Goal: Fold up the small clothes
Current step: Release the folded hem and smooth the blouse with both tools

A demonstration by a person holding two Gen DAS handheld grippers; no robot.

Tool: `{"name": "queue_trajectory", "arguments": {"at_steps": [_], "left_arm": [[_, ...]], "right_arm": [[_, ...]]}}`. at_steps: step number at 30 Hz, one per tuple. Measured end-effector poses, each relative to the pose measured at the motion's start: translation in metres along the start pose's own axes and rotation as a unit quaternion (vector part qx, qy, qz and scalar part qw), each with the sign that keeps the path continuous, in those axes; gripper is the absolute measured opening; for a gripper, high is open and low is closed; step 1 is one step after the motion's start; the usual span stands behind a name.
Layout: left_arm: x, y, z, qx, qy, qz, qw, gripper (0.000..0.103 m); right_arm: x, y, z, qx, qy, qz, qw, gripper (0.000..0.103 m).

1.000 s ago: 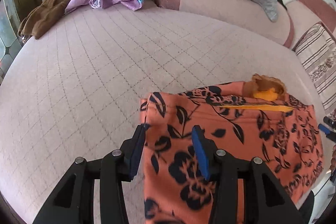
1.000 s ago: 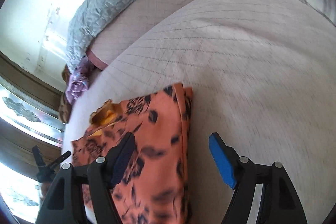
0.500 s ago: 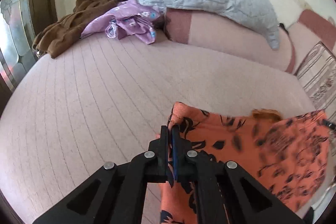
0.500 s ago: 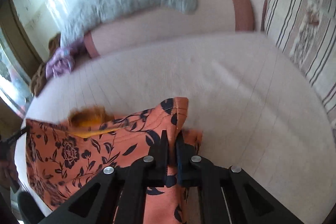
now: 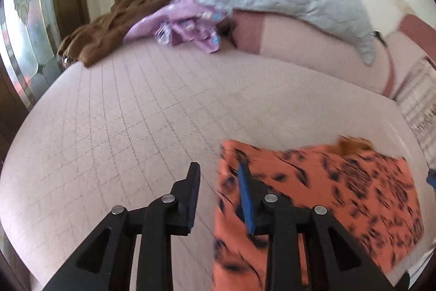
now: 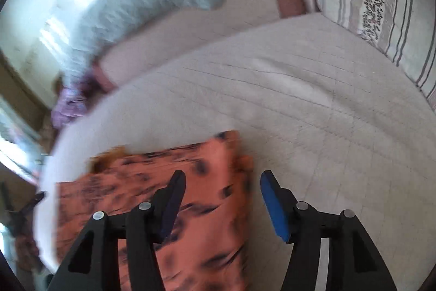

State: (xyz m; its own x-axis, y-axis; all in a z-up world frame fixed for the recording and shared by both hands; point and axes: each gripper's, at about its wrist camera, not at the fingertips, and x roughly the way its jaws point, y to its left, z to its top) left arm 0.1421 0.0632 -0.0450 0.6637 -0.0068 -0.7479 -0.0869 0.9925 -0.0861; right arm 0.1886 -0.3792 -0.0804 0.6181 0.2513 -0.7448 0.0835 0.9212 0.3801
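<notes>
While jaws part on both claws, left gripper (image 5: pixel 218 176) and right gripper (image 6: pixel 222 182) gripping nothing; orange floral garment (image 5: pixel 313 190) on bed (image 5: pixel 136 113), one fold laid, more likely left.

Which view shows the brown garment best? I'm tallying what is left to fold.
The left wrist view. There the brown garment lies crumpled at the far left corner of the bed, beside a purple floral garment, in plain sight. The right wrist view is blurred and shows at most a dark sliver of it at the left edge.
</notes>
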Motion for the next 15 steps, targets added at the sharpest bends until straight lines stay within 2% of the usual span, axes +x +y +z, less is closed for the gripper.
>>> {"name": "queue_trajectory", "arguments": {"at_steps": [2,3,4,6,7,8,9,10,11,13,15], "left_arm": [[-0.019,-0.014,-0.012,0.013,-0.007,-0.01,0.9998,0.054],[-0.026,-0.022,-0.021,0.021,-0.011,-0.015,0.9996,0.06],[-0.033,-0.031,-0.032,0.03,-0.014,-0.022,0.9992,0.065],[-0.032,-0.042,-0.055,0.043,0.0,-0.024,0.9988,0.065],[-0.022,-0.043,-0.066,0.044,0.024,-0.018,0.9986,0.065],[-0.008,-0.043,-0.077,0.048,0.055,-0.007,0.9973,0.065],[0.014,-0.042,-0.092,0.058,0.105,0.02,0.9926,0.065],[0.014,-0.041,-0.098,0.062,0.098,0.019,0.9931,0.066],[0.004,-0.042,-0.099,0.072,0.073,0.028,0.9943,0.066],[-0.013,-0.047,-0.099,0.084,0.06,0.045,0.9937,0.066],[-0.026,-0.048,-0.1,0.08,0.036,0.032,0.9957,0.068]], "right_arm": [[-0.026,0.016,-0.016,0.003,0.0,0.062,0.998,0.067],[-0.033,0.025,-0.023,0.001,0.003,0.085,0.996,0.071],[-0.039,0.034,-0.035,-0.003,0.01,0.119,0.993,0.073],[-0.039,0.04,-0.057,0.005,0.022,0.161,0.987,0.083],[-0.029,0.037,-0.073,0.013,0.038,0.164,0.986,0.083],[-0.019,0.031,-0.086,0.022,0.055,0.148,0.987,0.083],[-0.002,0.016,-0.101,0.048,0.083,0.119,0.988,0.076],[0.007,0.003,-0.113,0.084,0.09,0.124,0.985,0.071],[0.0,-0.004,-0.116,0.101,0.068,0.132,0.984,0.067],[-0.015,-0.005,-0.113,0.118,0.072,0.123,0.983,0.068],[-0.033,0.001,-0.111,0.106,0.047,0.13,0.985,0.076]]}}
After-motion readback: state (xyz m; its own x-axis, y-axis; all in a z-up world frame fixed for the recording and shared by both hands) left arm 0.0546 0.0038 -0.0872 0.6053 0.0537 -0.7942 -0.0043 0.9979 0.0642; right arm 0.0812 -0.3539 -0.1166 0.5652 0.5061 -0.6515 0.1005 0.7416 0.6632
